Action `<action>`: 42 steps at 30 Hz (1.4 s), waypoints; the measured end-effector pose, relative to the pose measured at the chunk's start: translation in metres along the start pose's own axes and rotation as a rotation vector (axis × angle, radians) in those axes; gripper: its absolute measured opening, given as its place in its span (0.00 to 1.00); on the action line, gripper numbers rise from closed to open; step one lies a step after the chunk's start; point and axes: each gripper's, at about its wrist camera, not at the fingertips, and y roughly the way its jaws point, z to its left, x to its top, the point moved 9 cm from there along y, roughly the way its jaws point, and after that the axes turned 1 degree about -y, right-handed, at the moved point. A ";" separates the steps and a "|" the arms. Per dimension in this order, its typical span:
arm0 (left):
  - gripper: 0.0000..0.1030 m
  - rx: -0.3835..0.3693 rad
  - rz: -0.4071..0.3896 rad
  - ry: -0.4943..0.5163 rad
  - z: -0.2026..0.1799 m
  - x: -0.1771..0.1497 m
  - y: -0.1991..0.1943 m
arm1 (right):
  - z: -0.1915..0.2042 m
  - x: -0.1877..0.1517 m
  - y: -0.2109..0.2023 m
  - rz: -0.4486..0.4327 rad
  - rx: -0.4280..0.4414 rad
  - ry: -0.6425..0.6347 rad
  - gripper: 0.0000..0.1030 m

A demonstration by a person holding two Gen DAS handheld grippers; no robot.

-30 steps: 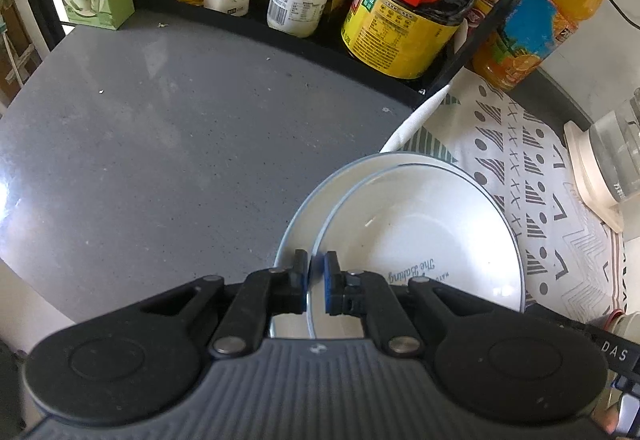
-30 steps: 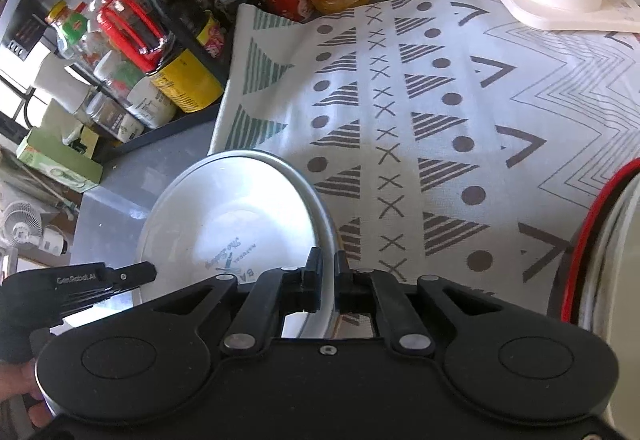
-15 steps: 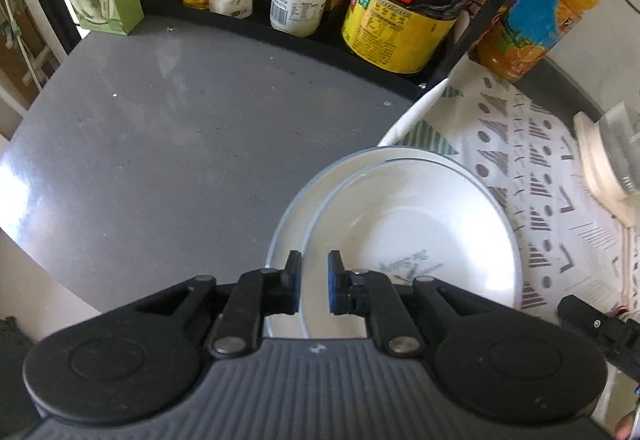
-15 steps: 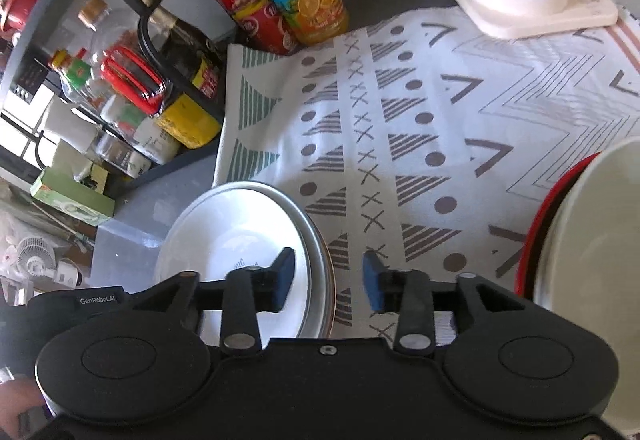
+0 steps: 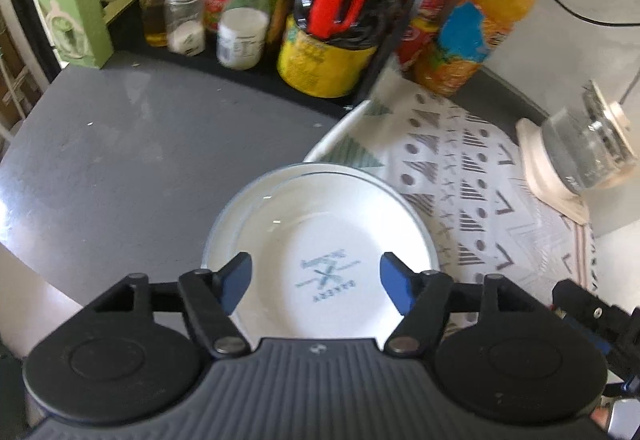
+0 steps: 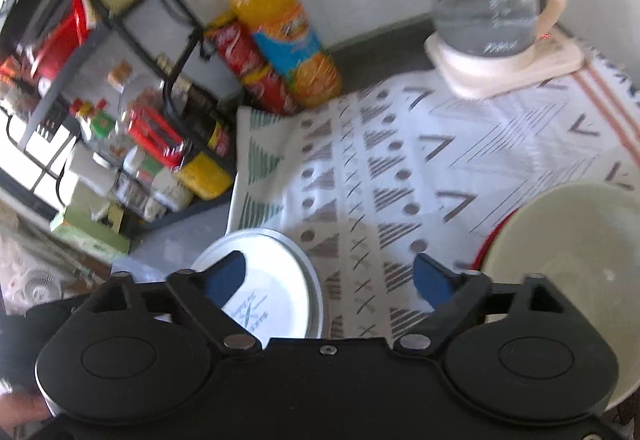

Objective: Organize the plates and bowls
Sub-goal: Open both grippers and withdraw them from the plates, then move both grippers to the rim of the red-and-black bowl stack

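1. Your left gripper [image 5: 316, 282] is opening above the stacked white plates [image 5: 320, 240], holding nothing; its body hides their near edge.
2. Your right gripper [image 6: 330, 278] is opening, empty.
3. The pale bowl [image 6: 568, 256] is cut off at the right.

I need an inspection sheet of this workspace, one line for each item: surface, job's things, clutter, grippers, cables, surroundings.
Surface: grey countertop, partly covered by a patterned cloth.
Job's things: two white plates stacked at the cloth's edge; pale bowl on the cloth, something red-rimmed under it.
Clutter: glass kettle on its base; orange drink bottle.
Grippers: left gripper and right gripper, jaws opening, nothing between the pads.
Cables: black cable along the wall.
Surroundings: black rack of bottles and jars; green carton.
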 end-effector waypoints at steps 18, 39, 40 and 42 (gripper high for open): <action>0.83 -0.158 0.001 0.181 -0.108 -0.038 -0.023 | -0.067 0.017 -0.081 -0.158 -0.106 0.138 0.99; 0.83 -0.282 0.087 0.365 -0.204 -0.087 -0.007 | -0.168 -0.028 -0.128 -0.217 -0.289 0.325 0.99; 0.83 -0.282 0.090 0.369 -0.206 -0.088 -0.005 | -0.171 -0.030 -0.128 -0.218 -0.291 0.333 0.99; 0.83 -0.282 0.098 0.378 -0.208 -0.091 -0.001 | -0.176 -0.034 -0.128 -0.220 -0.295 0.348 0.99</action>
